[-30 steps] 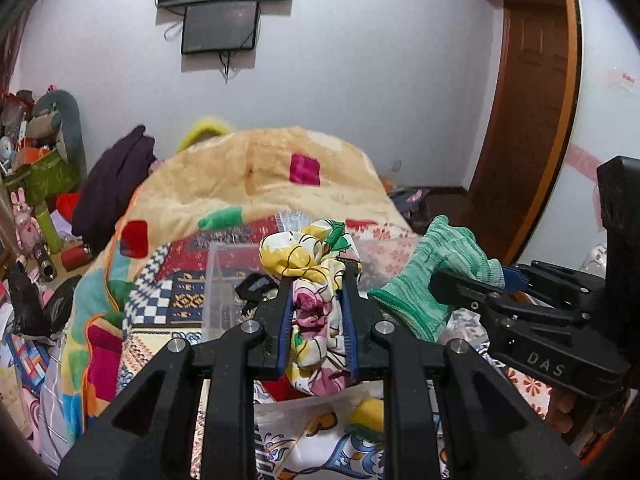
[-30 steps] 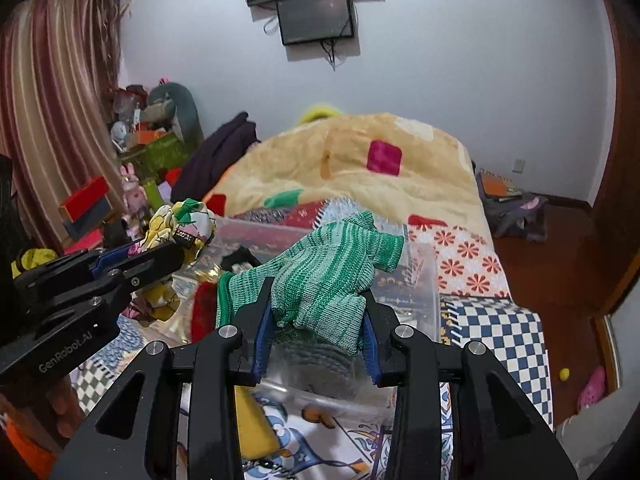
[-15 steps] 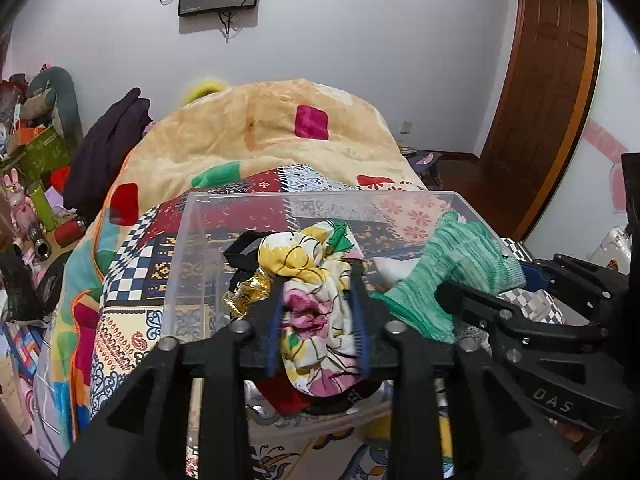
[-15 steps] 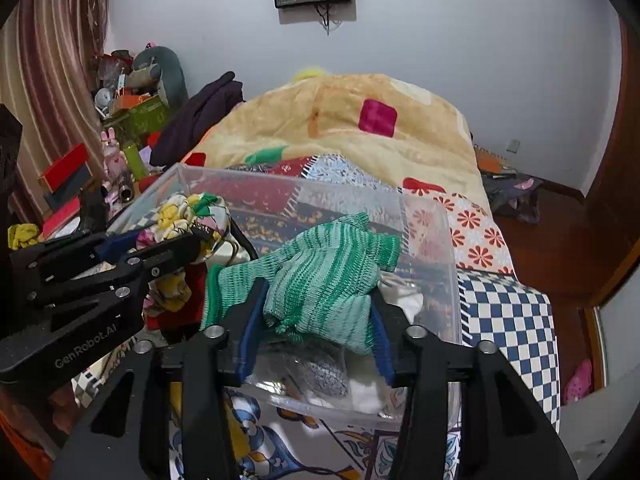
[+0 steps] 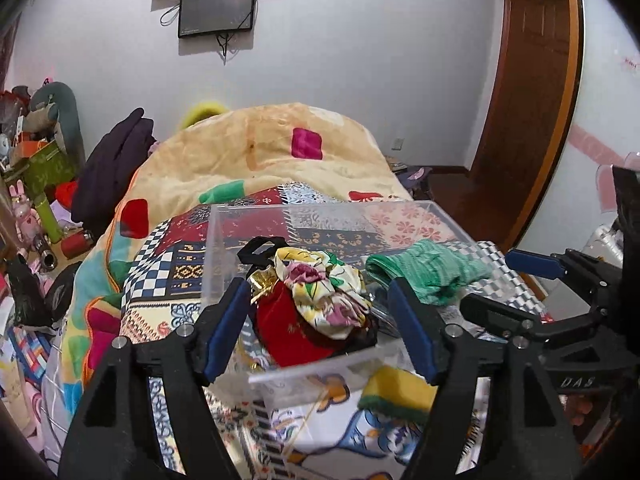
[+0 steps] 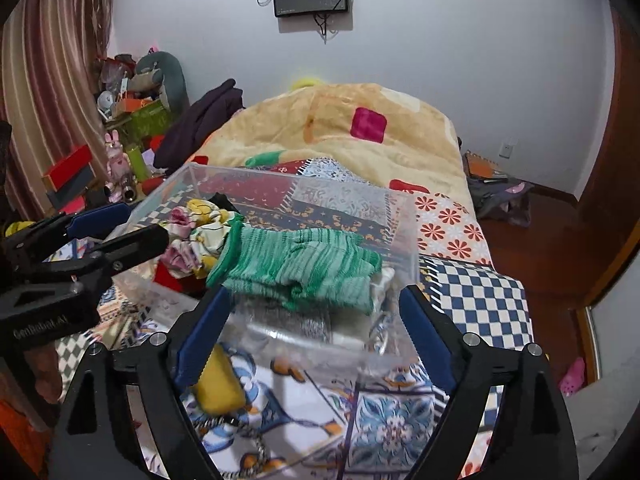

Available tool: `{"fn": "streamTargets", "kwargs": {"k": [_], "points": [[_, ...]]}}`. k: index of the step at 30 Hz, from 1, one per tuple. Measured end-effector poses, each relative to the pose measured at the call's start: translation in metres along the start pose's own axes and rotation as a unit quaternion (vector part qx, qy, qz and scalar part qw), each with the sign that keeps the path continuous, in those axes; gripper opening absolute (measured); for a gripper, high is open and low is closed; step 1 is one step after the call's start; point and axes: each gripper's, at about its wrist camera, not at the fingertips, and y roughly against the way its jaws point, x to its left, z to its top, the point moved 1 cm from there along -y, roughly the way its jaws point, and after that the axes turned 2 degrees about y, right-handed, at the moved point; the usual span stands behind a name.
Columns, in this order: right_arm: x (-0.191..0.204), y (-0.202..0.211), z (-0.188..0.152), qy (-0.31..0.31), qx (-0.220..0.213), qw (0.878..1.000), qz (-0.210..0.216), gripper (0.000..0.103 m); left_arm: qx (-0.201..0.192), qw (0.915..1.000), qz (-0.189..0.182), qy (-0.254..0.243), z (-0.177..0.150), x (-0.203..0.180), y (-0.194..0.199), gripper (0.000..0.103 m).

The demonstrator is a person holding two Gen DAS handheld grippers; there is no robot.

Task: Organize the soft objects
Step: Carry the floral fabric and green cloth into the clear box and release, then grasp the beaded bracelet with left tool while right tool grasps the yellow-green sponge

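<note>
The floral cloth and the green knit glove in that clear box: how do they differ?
The floral cloth is bunched into a ball; the green knit glove lies flatter. The cloth is multicoloured print, the glove striped green knit. The cloth sits on the box's left side, the glove right. Both lie released, neither tool gripping them.

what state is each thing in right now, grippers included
left gripper: open, holding nothing
right gripper: open, holding nothing
floral cloth: crumpled, lying in the bin
green knit glove: lying loose in the bin
clear plastic bin: lidless, on the bed
yellow sponge: outside the bin, on the bed
</note>
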Motion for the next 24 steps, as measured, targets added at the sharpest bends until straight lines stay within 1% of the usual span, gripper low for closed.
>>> {"fn": "streamTargets", "kwargs": {"k": [2, 4, 6, 9, 12, 13, 14, 15, 17, 18, 21, 22, 23, 24], "points": [[-0.001, 0.009, -0.003, -0.004, -0.008, 1.000, 0.005, 0.085, -0.007, 0.9999, -0.002, 0.008, -0.004, 0.004, 0.011, 0.085], [0.001, 0.018, -0.006, -0.003, -0.016, 1.000, 0.011, 0.085, -0.014, 0.9998, -0.002, 0.011, -0.008, 0.006, 0.021, 0.090], [0.007, 0.021, -0.008, 0.001, -0.019, 1.000, 0.019, 0.085, -0.017, 0.9998, -0.001, 0.009, -0.014, 0.008, 0.029, 0.091], [0.020, 0.020, -0.015, 0.016, -0.017, 0.999, 0.037, 0.085, -0.008, 0.9999, -0.007, 0.004, -0.024, 0.009, 0.035, 0.092], [0.034, 0.010, -0.025, 0.035, 0.000, 0.998, 0.056, 0.085, 0.009, 0.9999, -0.010, 0.002, -0.037, 0.009, 0.034, 0.091], [0.037, 0.004, -0.028, 0.041, 0.009, 0.997, 0.062, 0.083, 0.013, 0.9999, 0.000, 0.002, -0.042, 0.010, 0.033, 0.092], [0.039, -0.002, -0.031, 0.044, 0.018, 0.997, 0.067, 0.080, 0.016, 0.9998, 0.007, 0.001, -0.047, 0.011, 0.031, 0.092], [0.041, -0.010, -0.033, 0.045, 0.028, 0.996, 0.072, 0.078, 0.026, 0.9997, 0.004, 0.003, -0.052, 0.014, 0.028, 0.092], [0.044, -0.022, -0.036, 0.049, 0.048, 0.994, 0.082, 0.068, 0.041, 0.9991, 0.000, 0.013, -0.060, 0.019, 0.024, 0.092], [0.045, -0.025, -0.038, 0.049, 0.055, 0.994, 0.086, 0.067, 0.046, 0.9988, -0.001, 0.019, -0.063, 0.021, 0.023, 0.092], [0.048, -0.043, -0.044, 0.054, 0.085, 0.990, 0.097, 0.054, 0.053, 0.9982, 0.000, 0.028, -0.068, 0.027, 0.018, 0.092], [0.050, -0.048, -0.046, 0.056, 0.092, 0.989, 0.097, 0.046, 0.055, 0.9980, -0.001, 0.031, -0.069, 0.028, 0.017, 0.092], [0.051, -0.049, -0.047, 0.058, 0.097, 0.989, 0.097, 0.036, 0.057, 0.9978, -0.003, 0.035, -0.069, 0.029, 0.016, 0.092], [0.052, -0.051, -0.048, 0.059, 0.101, 0.988, 0.098, 0.030, 0.059, 0.9975, -0.006, 0.038, -0.070, 0.029, 0.016, 0.092]]}}
